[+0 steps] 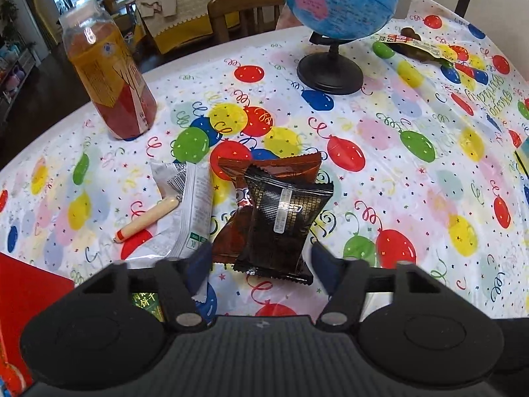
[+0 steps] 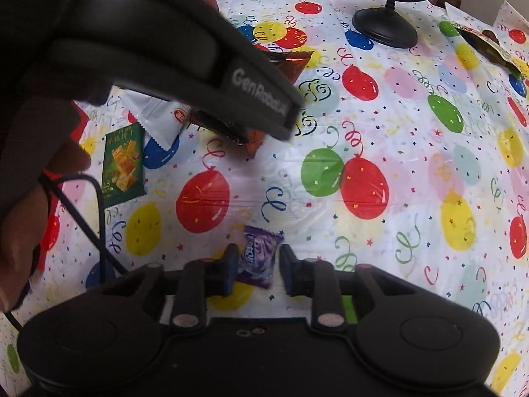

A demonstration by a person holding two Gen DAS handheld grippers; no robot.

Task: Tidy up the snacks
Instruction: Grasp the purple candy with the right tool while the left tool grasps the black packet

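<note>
In the left wrist view, a black snack packet (image 1: 284,225) lies on a brown packet (image 1: 264,178), with a white packet (image 1: 188,205) and a small sausage stick (image 1: 148,220) to their left. My left gripper (image 1: 259,264) is open, its fingers either side of the black packet's near end. In the right wrist view, a purple candy packet (image 2: 258,258) lies on the table between the open fingers of my right gripper (image 2: 258,269). A green snack packet (image 2: 124,165) lies to the left. The left gripper's body (image 2: 165,43) hides part of the pile.
A bottle of amber drink (image 1: 109,79) stands at the far left, and a globe on a black stand (image 1: 334,33) at the back. Another dark snack packet (image 1: 420,46) lies at the far right. A red box (image 1: 23,314) sits at the near left. A balloon-print cloth (image 1: 413,198) covers the table.
</note>
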